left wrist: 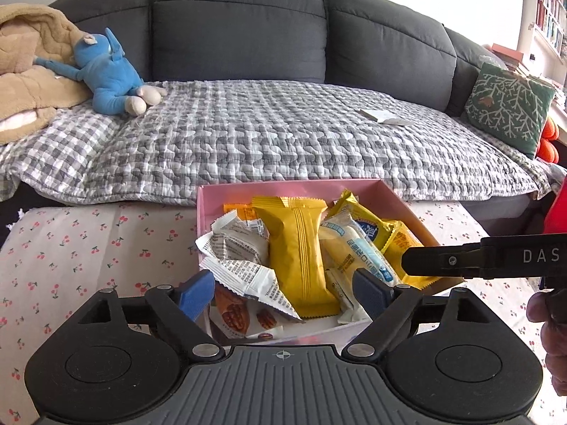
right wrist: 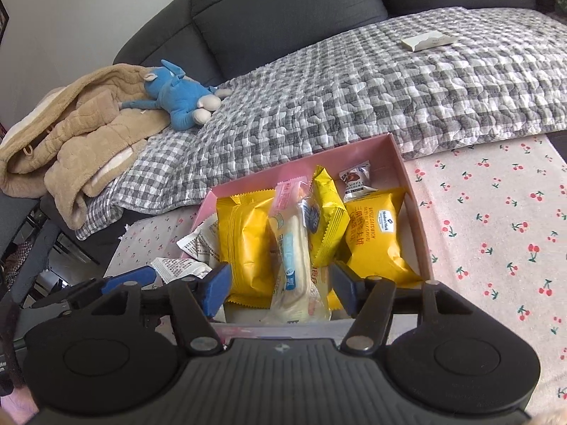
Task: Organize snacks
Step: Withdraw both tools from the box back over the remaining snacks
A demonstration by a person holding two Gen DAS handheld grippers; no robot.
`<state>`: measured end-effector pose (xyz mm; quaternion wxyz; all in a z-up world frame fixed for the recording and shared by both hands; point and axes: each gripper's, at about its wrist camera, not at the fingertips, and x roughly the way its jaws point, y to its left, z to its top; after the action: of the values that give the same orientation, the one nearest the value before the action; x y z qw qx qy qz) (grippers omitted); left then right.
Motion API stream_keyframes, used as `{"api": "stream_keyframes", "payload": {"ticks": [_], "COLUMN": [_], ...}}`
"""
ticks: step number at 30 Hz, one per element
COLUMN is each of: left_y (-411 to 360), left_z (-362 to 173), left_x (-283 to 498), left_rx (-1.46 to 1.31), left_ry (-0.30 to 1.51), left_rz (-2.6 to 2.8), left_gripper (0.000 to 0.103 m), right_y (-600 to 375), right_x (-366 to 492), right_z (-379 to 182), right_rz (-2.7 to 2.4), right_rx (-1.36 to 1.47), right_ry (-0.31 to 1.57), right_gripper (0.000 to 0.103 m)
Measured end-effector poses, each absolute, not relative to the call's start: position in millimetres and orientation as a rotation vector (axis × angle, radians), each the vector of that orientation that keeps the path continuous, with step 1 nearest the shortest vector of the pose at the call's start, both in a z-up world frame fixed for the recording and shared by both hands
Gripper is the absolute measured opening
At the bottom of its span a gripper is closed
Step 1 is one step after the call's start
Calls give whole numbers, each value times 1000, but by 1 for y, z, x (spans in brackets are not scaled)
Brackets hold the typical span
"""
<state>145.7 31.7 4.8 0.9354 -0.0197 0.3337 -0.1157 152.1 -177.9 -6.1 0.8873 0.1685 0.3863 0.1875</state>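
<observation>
A pink box (left wrist: 212,194) (right wrist: 400,156) sits on a cherry-print cloth and holds several snack packs. A long yellow pack (left wrist: 297,255) (right wrist: 244,244) lies beside a clear-wrapped pale roll with blue print (left wrist: 358,251) (right wrist: 294,248). A yellow waffle sandwich pack (right wrist: 379,237) and a small chocolate packet (right wrist: 356,180) lie at the right. White printed wrappers (left wrist: 237,258) stick out at the left. My left gripper (left wrist: 283,294) is open and empty over the box's near end. My right gripper (right wrist: 280,287) is open around the roll's near end, without clamping it; its finger shows in the left wrist view (left wrist: 460,258).
A grey sofa with a checked quilt (left wrist: 283,134) lies behind the box. On it are a blue plush toy (left wrist: 110,74), a tan blanket (left wrist: 28,63), a small white pack (left wrist: 382,115) and a green cushion (left wrist: 510,106). The cherry-print cloth (right wrist: 496,230) extends right.
</observation>
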Motion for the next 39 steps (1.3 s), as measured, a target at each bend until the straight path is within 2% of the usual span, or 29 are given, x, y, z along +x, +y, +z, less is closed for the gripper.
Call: {"api": "stream_keyframes", "payload": {"ticks": [7, 16, 28, 39], "left_y": [31, 38, 42, 34], "left_z": [13, 5, -31, -62], "left_x": [114, 80, 46, 43], "left_rx": [-43, -57, -61, -87], "left_ry": [674, 701, 749, 701], "left_rz": [-243, -236, -187, -142], "left_gripper": [96, 99, 100, 100], "right_y": [-183, -182, -184, -192], "right_x": [128, 98, 59, 39], "right_z": [2, -1, -22, -51], "right_rz": [335, 304, 297, 291], "right_rx": [307, 252, 148, 121], "right_ry": [809, 831, 794, 786], "right_gripper": [80, 89, 94, 94]}}
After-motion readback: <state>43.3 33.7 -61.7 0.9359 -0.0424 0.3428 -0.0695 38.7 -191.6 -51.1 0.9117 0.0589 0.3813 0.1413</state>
